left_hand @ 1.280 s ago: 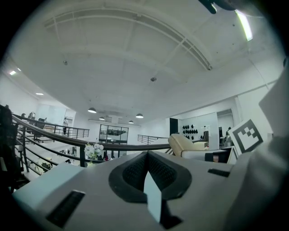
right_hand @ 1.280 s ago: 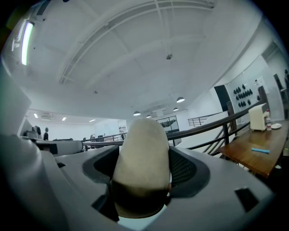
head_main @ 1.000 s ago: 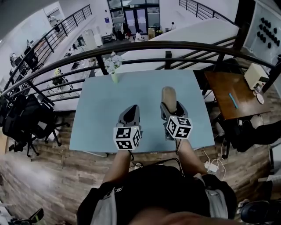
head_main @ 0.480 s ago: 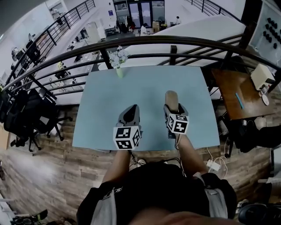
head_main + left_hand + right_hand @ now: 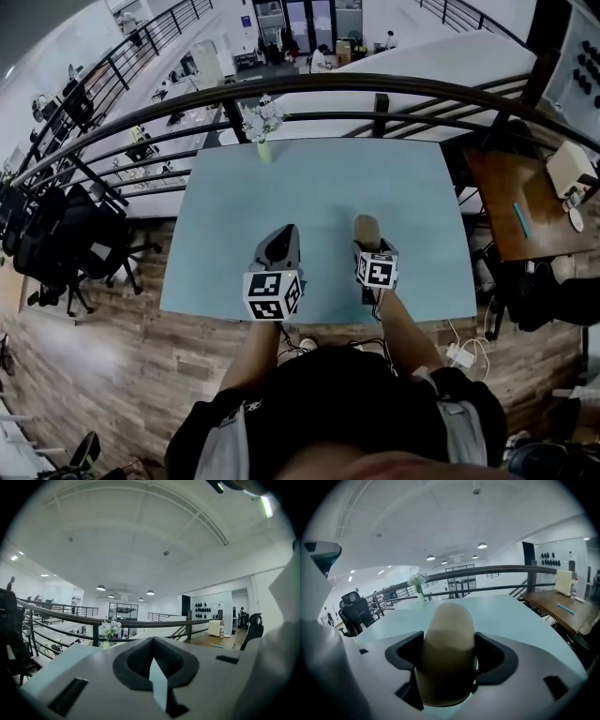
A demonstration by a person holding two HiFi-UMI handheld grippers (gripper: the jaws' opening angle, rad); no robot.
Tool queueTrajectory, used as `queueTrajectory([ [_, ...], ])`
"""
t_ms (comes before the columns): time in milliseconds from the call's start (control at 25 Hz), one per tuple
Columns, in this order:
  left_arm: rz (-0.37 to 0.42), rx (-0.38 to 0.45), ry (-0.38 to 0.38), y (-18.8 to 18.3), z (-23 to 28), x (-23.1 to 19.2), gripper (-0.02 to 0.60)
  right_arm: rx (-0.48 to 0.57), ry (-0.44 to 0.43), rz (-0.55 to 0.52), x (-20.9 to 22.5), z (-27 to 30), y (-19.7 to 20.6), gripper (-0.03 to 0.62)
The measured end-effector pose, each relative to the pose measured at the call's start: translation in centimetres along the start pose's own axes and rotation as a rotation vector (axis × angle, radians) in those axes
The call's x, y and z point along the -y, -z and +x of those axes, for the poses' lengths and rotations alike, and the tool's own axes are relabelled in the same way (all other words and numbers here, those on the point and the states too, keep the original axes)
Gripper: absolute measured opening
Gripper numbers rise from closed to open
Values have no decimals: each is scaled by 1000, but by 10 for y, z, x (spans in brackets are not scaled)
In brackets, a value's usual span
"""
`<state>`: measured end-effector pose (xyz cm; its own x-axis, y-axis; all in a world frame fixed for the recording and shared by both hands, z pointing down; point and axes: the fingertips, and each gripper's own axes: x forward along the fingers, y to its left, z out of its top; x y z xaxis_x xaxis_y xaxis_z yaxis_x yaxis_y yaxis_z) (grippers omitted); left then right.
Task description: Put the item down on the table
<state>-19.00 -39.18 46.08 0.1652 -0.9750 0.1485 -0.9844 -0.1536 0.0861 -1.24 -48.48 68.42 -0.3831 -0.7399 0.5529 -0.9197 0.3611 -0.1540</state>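
Bright open hall beyond a dark metal railing (image 5: 381, 108). Inside it, a pale blue rectangular tabletop (image 5: 309, 183). Over its near edge, left tongs (image 5: 280, 239) pressed together, nothing between. Beside them, right tongs (image 5: 368, 247) clamped on a tan rounded oblong item (image 5: 367, 229), poking out over the tabletop. At the far edge, a small vase of white flowers (image 5: 263, 131).

Two grippers were in view, the left gripper (image 5: 279, 246) and the right gripper (image 5: 367, 247). There was one tan rounded item (image 5: 366, 229), one pale blue worktop (image 5: 309, 187), one vase of white flowers (image 5: 265, 147) and one brown side desk (image 5: 502, 195).
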Motion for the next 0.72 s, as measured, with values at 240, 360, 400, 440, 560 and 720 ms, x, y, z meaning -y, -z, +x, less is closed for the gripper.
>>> queueTrajectory([
  [240,1,-2,-19,-1,2,-16,11,-76,13,-10,-2,21,31,350],
  [360,3,-6,-23,0,2,-19,11,-115,12,-1,-1,28,46,350],
  [400,4,-7,-23,1,3,-20,11,-124,14,-3,-1,29,51,350],
  [440,4,-9,-24,1,3,-21,11,-132,18,-5,0,30,54,350],
  [560,3,-8,-27,-1,3,-22,11,-157,22,-14,1,34,65,350],
  [720,3,-9,-21,-1,4,-22,11,-186,28,-17,-1,37,77,351],
])
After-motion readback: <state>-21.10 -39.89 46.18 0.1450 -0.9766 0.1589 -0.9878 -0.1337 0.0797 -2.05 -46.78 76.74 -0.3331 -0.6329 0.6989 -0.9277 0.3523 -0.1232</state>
